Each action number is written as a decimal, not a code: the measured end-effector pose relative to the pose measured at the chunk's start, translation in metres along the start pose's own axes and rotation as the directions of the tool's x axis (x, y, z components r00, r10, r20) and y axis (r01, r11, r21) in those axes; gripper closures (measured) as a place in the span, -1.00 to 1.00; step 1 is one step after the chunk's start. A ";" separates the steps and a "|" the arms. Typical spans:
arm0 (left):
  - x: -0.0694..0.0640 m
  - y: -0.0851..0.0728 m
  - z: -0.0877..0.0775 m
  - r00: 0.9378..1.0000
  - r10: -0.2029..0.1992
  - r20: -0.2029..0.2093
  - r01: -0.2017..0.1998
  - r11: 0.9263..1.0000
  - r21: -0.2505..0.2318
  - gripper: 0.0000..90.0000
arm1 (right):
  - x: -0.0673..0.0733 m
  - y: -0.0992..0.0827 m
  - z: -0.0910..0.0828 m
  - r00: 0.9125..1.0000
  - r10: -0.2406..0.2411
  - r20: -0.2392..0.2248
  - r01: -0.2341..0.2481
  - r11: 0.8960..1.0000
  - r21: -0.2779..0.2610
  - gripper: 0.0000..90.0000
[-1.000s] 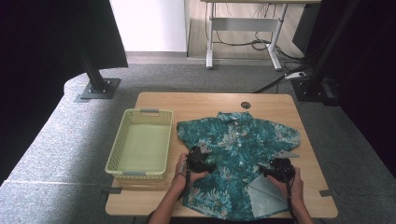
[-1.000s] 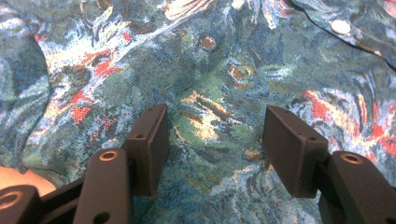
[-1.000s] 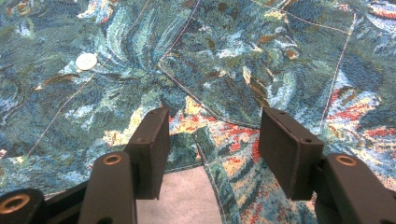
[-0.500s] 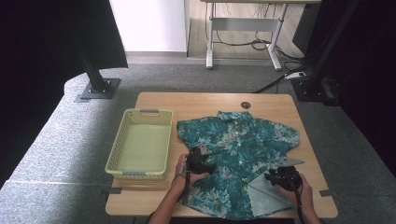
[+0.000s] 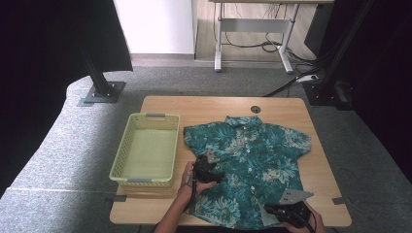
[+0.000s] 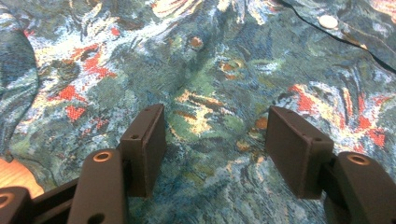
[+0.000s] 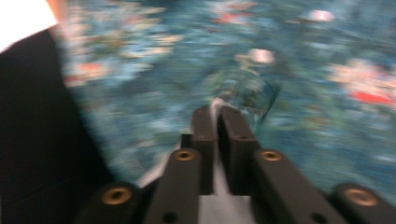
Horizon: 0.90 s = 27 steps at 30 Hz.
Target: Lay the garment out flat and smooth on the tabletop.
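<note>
Wooden table (image 5: 291,109) on grey carpet, dark curtains at both sides, white wall and a desk frame (image 5: 252,34) with cables behind. Teal flowered shirt (image 5: 252,155) spread flat over the table's middle and right, collar toward the far edge, hem at the near edge. Yellow-green basket (image 5: 145,150) just beside the shirt's left sleeve, near the left table edge. Bare wood open along the far edge and down the right side. Left gripper (image 5: 206,167) resting low on the shirt's left front, jaws spread wide, cloth lying flat beneath and between them, nothing pinched. Right gripper (image 5: 284,213) at the near right corner, jaws just closing, now nearly together on a fold of hem cloth. Left gripper view: weave and a white button (image 6: 328,21) close up. Right gripper view: blurred, cloth pinched between the pads (image 7: 205,135).
</note>
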<state>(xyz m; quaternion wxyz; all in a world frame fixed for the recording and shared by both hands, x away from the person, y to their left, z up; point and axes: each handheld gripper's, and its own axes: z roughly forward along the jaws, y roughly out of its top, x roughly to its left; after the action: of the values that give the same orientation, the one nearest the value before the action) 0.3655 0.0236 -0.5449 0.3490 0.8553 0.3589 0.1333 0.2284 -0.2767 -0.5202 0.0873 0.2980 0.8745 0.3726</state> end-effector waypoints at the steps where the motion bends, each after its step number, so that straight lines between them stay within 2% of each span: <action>1: -0.001 0.000 0.000 1.000 0.006 -0.001 -0.006 1.000 0.002 -0.15 | 0.001 0.001 -0.002 1.000 -0.002 -0.010 0.002 1.000 -0.007 0.53; 3: -0.001 -0.001 -0.001 1.000 0.008 -0.001 -0.008 1.000 0.002 -0.15 | -0.003 0.003 -0.005 1.000 0.024 -0.014 -0.024 0.999 -0.038 0.38; 6: -0.001 -0.001 -0.001 1.000 0.002 0.002 -0.002 1.000 -0.002 -0.15 | -0.022 0.008 -0.007 0.995 0.097 0.032 -0.094 0.992 -0.083 0.24; 8: -0.001 -0.002 -0.001 1.000 0.001 0.002 -0.001 1.000 -0.004 -0.15 | -0.039 0.011 -0.002 0.985 0.149 0.092 -0.142 0.986 -0.085 0.18; 10: -0.001 -0.002 -0.001 1.000 0.001 0.001 -0.001 1.000 -0.006 -0.15 | -0.054 0.012 0.007 0.973 0.175 0.148 -0.167 0.984 -0.065 0.13; 13: -0.001 -0.003 -0.001 1.000 0.004 0.003 -0.004 1.000 -0.012 -0.15 | -0.073 0.011 0.021 0.957 0.205 0.206 -0.199 0.979 -0.051 0.09; 15: -0.001 -0.004 -0.002 1.000 0.011 0.002 -0.011 1.000 -0.013 -0.14 | -0.081 0.010 0.027 0.948 0.218 0.231 -0.210 0.976 -0.057 0.07; 16: -0.001 -0.004 -0.002 1.000 0.010 0.002 -0.010 1.000 -0.014 -0.14 | -0.084 0.010 0.030 0.941 0.226 0.251 -0.217 0.974 -0.063 0.04; 19: -0.001 -0.005 -0.002 1.000 0.007 0.002 -0.007 1.000 -0.021 -0.14 | -0.088 0.008 0.033 0.924 0.252 0.289 -0.238 0.968 -0.081 -0.01; 21: -0.002 -0.007 -0.003 1.000 0.005 -0.001 -0.005 1.000 -0.029 -0.14 | -0.088 0.004 0.035 0.915 0.256 0.311 -0.246 0.967 -0.072 -0.04; 24: -0.009 -0.011 -0.007 1.000 0.029 -0.009 -0.029 0.999 -0.026 -0.15 | -0.080 -0.004 0.033 0.900 0.269 0.343 -0.253 0.963 -0.091 -0.01; 26: -0.014 -0.016 -0.010 0.999 0.039 -0.004 -0.039 0.999 -0.028 -0.15 | -0.071 -0.012 0.031 0.887 0.287 0.361 -0.258 0.958 -0.127 0.00; 27: -0.016 -0.019 -0.012 0.999 0.044 0.001 -0.044 0.999 -0.029 -0.16 | -0.066 -0.015 0.029 0.886 0.290 0.363 -0.256 0.957 -0.139 0.00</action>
<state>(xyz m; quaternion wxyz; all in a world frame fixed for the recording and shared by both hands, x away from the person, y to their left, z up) 0.3385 0.0274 -0.5485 0.3585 0.8581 0.3378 0.1453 0.2857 -0.3065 -0.5563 0.2143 0.4802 0.7733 0.3542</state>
